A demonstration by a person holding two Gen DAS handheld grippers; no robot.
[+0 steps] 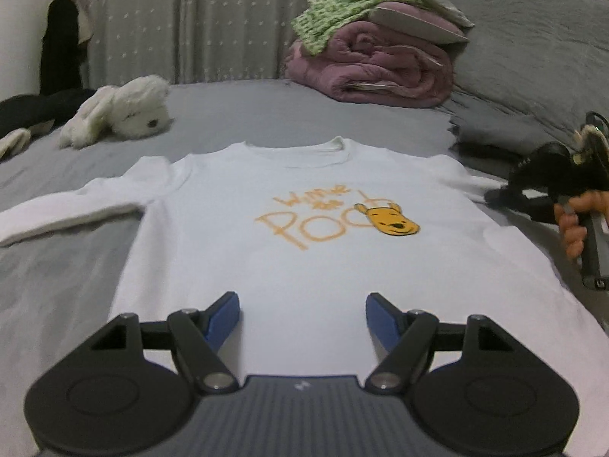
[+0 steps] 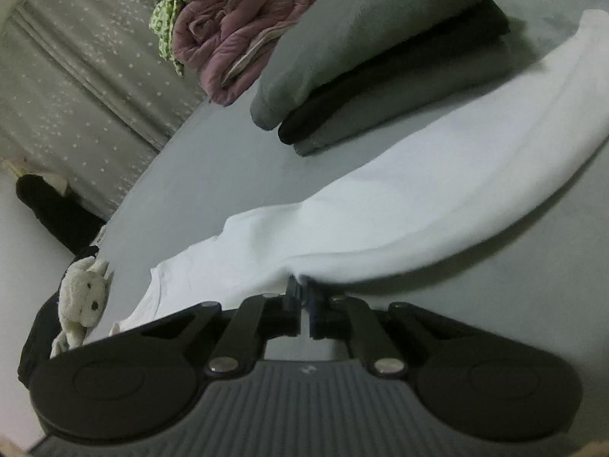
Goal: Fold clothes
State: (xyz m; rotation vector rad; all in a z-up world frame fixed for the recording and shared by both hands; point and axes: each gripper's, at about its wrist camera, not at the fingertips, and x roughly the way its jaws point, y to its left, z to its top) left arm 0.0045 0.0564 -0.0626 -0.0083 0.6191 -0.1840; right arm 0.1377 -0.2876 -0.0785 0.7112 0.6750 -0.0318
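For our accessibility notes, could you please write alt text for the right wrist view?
The right gripper, jaws closed, pinches the edge of a white sweatshirt whose sleeve stretches across a grey bed. Behind lie folded grey and dark clothes, a rolled pink quilt and, at the left, a white plush toy.

bedroom at home: grey bed (image 1: 266,114), plush toy (image 1: 121,110) (curtain (image 1: 171,19) behind).

Bed (image 1: 266,114) w/ grey sheet fills the room view. Behind it, grey star-print curtain (image 1: 182,19); white wall (image 1: 19,38) at left w/ dark clothes (image 1: 61,42) hanging. Grey pillow (image 1: 533,45) at right. Light dim, even.
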